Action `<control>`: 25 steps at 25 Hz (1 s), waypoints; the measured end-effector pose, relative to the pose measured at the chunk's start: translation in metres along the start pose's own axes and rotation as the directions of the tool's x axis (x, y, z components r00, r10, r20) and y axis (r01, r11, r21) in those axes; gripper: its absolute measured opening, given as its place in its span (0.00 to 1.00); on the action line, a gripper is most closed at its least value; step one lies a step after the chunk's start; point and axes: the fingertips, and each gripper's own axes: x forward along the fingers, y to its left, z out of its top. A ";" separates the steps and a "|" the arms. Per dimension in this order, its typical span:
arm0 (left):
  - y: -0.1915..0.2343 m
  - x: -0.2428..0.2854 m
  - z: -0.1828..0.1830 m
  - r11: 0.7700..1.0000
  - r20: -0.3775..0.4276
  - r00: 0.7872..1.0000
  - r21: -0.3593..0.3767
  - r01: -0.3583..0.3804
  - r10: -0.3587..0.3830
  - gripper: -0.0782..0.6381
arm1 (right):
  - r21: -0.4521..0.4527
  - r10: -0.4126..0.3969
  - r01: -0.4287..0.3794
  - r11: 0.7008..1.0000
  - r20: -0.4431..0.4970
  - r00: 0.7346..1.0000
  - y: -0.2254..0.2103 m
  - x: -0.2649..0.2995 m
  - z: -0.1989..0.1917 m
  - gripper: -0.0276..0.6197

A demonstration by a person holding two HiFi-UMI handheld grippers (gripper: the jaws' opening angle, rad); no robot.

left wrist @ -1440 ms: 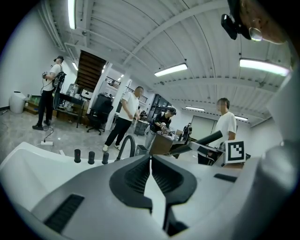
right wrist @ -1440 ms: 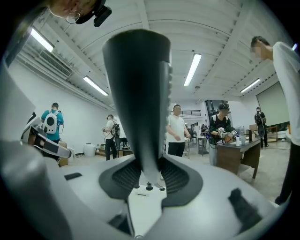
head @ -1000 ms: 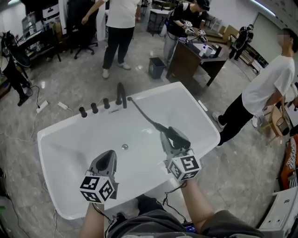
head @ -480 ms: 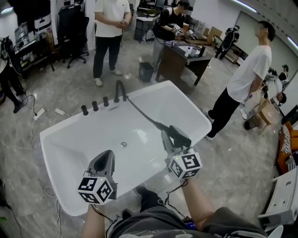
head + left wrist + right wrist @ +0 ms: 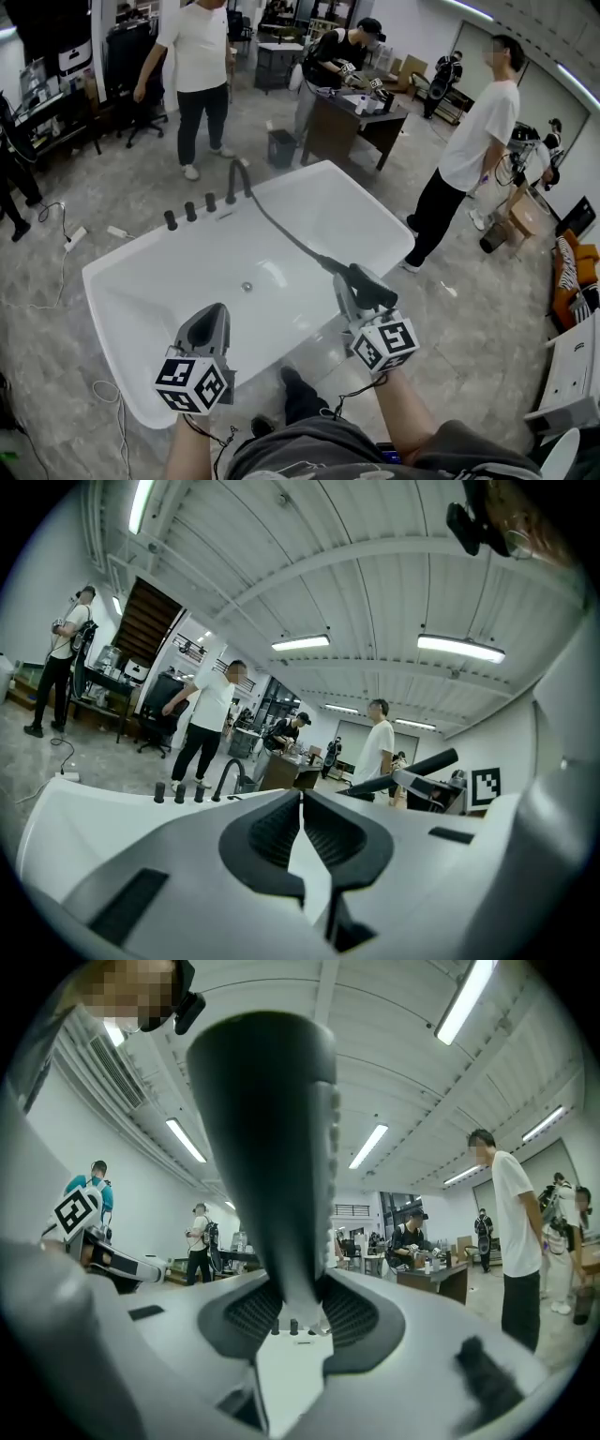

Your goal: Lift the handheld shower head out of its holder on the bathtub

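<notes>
The lift looks done: the right tongs [image 5: 351, 292] clamp the dark handheld shower head [image 5: 367, 281] above the white bathtub's [image 5: 131, 249] near rim, its black hose [image 5: 281, 228] trailing to the far edge. The left tongs [image 5: 216, 317] are pinched together, empty.

Glossy smooth white tub [image 5: 131, 281], looks acrylic. The shower head [image 5: 364, 284] and taps [image 5: 190, 212] are matt black. Pretty sure the floor [image 5: 487, 319] is polished grey marble-look tile. The tool pads [image 5: 272, 832] are ribbed black rubber.

The shower head [image 5: 373, 289] is held in the right gripper [image 5: 347, 287] over the bathtub's [image 5: 302, 172] near rim. The left gripper [image 5: 217, 315] is placed to its left, and the faucet [image 5: 234, 178] is mounted on the far rim.
</notes>
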 end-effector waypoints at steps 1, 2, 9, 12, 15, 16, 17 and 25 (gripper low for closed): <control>-0.002 -0.002 0.001 1.000 0.003 1.000 0.002 0.004 -0.004 0.14 | 0.000 0.000 0.000 1.000 0.002 1.000 0.002 -0.005 0.004 0.26; -0.004 -0.004 0.002 1.000 0.004 1.000 0.002 0.008 -0.008 0.14 | -0.001 -0.004 0.004 1.000 0.001 1.000 0.003 -0.011 0.008 0.26; -0.031 -0.006 -0.011 0.999 -0.019 0.998 0.006 0.052 -0.052 0.14 | 0.035 -0.033 0.031 0.999 0.052 0.998 -0.008 -0.048 0.006 0.26; -0.041 -0.003 -0.014 0.999 -0.025 0.998 0.009 0.053 -0.053 0.14 | 0.027 -0.022 0.021 0.999 0.037 0.999 -0.012 -0.056 0.000 0.26; -0.044 0.001 -0.014 0.999 -0.031 0.999 0.007 0.044 -0.043 0.14 | 0.041 -0.014 0.014 0.999 -0.001 1.000 -0.016 -0.055 -0.010 0.26; -0.046 0.004 -0.014 0.999 -0.032 0.999 0.007 0.038 -0.038 0.14 | 0.047 -0.014 0.015 0.999 -0.015 1.000 -0.019 -0.053 -0.013 0.26; -0.047 0.007 -0.015 0.999 -0.033 0.999 0.006 0.032 -0.032 0.14 | 0.052 -0.014 0.016 0.998 -0.028 1.000 -0.022 -0.052 -0.016 0.26; -0.058 0.022 -0.020 1.000 -0.034 0.999 -0.012 0.000 -0.001 0.14 | 0.067 0.027 -0.023 0.998 -0.069 0.997 -0.031 -0.050 -0.027 0.26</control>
